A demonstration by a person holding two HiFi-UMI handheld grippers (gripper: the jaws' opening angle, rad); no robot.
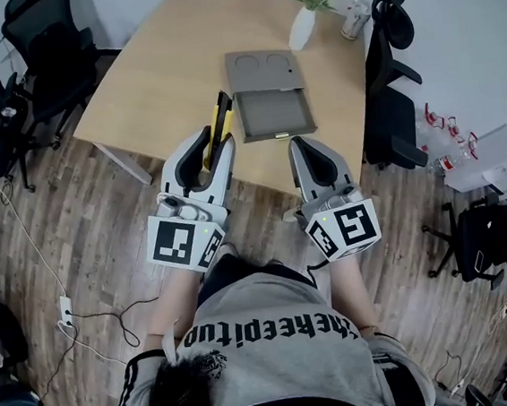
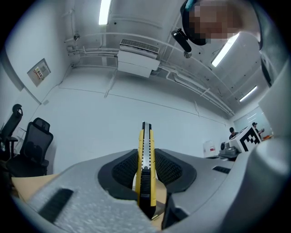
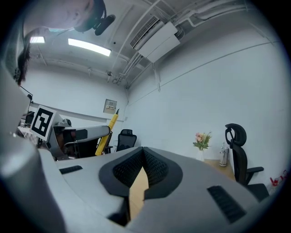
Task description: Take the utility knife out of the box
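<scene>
The left gripper [image 1: 214, 148] has its jaws clamped on the utility knife [image 1: 218, 118]. The knife's long axis runs along them, tip toward the tabletop's [image 1: 160, 81] far edge, beside the box [image 1: 273, 114]. The right gripper's [image 1: 312, 146] jaws are closed and empty.

Bright, even light falls from ceiling light strips [image 2: 105, 11], and shadows stay soft. Both tongs views bend strongly toward dark rounded corners. The left tongs [image 2: 146, 154] blur up close.

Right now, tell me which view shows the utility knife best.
The left gripper view: the utility knife stands centred and close, clamped in the left claw. The head view shows only its yellow end past the claw. The right gripper view shows it small and tilted at the left.
</scene>
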